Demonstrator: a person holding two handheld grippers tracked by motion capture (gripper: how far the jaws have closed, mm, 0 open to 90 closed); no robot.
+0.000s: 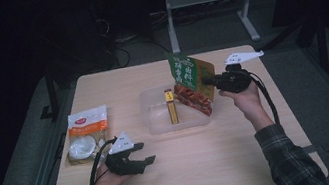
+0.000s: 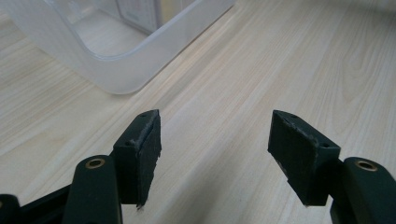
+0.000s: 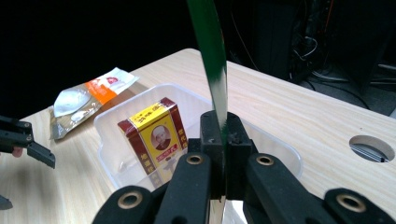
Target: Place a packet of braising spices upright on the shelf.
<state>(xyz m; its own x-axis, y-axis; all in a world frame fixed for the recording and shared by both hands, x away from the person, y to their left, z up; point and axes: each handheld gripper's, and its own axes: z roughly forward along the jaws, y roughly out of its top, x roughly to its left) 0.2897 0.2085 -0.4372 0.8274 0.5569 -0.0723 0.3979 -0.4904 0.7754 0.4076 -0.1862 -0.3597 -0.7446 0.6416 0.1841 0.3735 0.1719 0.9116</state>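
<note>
Holding the green snack bag (image 1: 194, 83) pinched tight by its edge, the right gripper (image 1: 211, 80) hangs it over the clear plastic tub (image 1: 155, 124) in the middle of the frame. It should go down slowly and land beside the yellow box (image 1: 171, 106). The left gripper (image 1: 143, 153) waits loose and empty at the lower left.

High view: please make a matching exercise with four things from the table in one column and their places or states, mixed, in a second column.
Things:
1. green snack bag
2. yellow and red box
3. orange and white pouch
4. left gripper

Places or states:
A. flat on the table, left of the clear container
B. open, holding nothing
C. standing inside the clear container
D. pinched in the right gripper, over the container

Pairs: 1-D, 2-C, 3-A, 4-B
</note>
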